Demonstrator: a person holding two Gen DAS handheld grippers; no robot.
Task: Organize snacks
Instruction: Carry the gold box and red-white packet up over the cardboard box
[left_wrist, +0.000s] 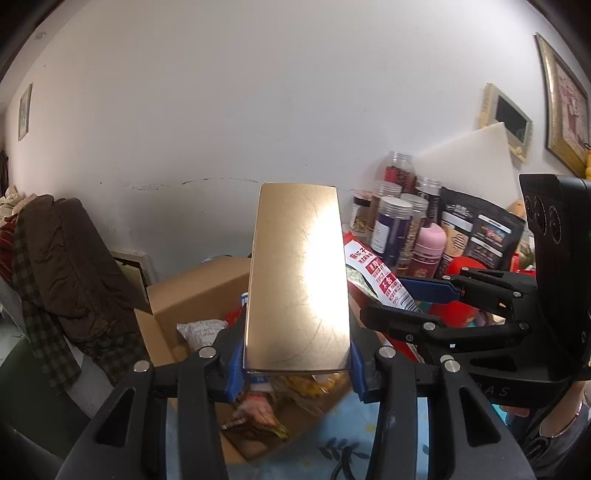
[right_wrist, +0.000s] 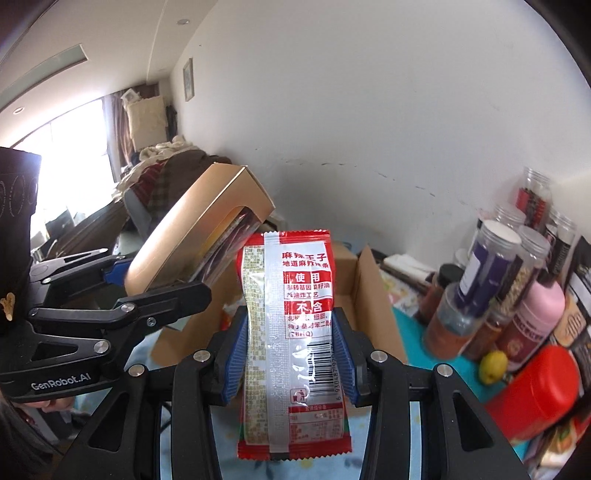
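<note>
Left wrist view: one shiny gold rectangular box (left_wrist: 297, 280) clamped upright in the left gripper (left_wrist: 297, 363), above an open brown cardboard carton (left_wrist: 192, 295) holding snack packets — jars (left_wrist: 395, 221) behind.

Right wrist view: one red-and-white foil snack packet (right_wrist: 291, 332) pinched in the right gripper (right_wrist: 291, 354), raised over the same carton (right_wrist: 365, 295).
</note>
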